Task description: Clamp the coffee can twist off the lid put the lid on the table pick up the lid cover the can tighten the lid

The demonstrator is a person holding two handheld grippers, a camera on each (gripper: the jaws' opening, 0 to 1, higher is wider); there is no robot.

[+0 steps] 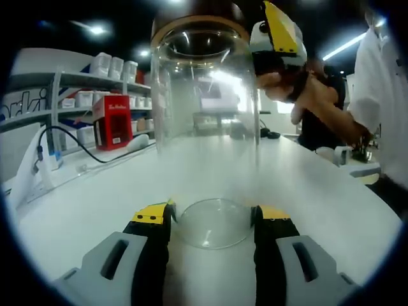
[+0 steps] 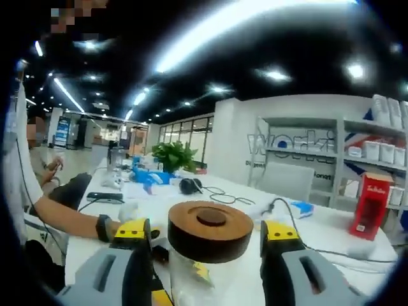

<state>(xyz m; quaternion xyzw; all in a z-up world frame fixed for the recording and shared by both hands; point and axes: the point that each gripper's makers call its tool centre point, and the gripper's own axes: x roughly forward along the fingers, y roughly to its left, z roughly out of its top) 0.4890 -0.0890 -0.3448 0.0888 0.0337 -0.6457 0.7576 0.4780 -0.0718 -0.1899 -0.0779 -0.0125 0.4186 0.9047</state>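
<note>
We see a red box (image 1: 111,121) and cable (image 1: 76,143) on the shelf side, well behind the glass coffee can (image 1: 207,127) upright on the table (image 1: 331,217). Left gripper (image 1: 212,217) pinches the can's base. Right gripper (image 2: 206,231) straddles the wooden lid (image 2: 210,231) atop the can; contact unclear.

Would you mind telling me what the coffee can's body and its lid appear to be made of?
The can looks like clear glass or a glass-like plastic: the shelves and room show through its wall, with bright glints on it. The lid looks like wood, matte brown with a darker round inset on top and a faint grain; a wood-look plastic cannot be ruled out.
</note>
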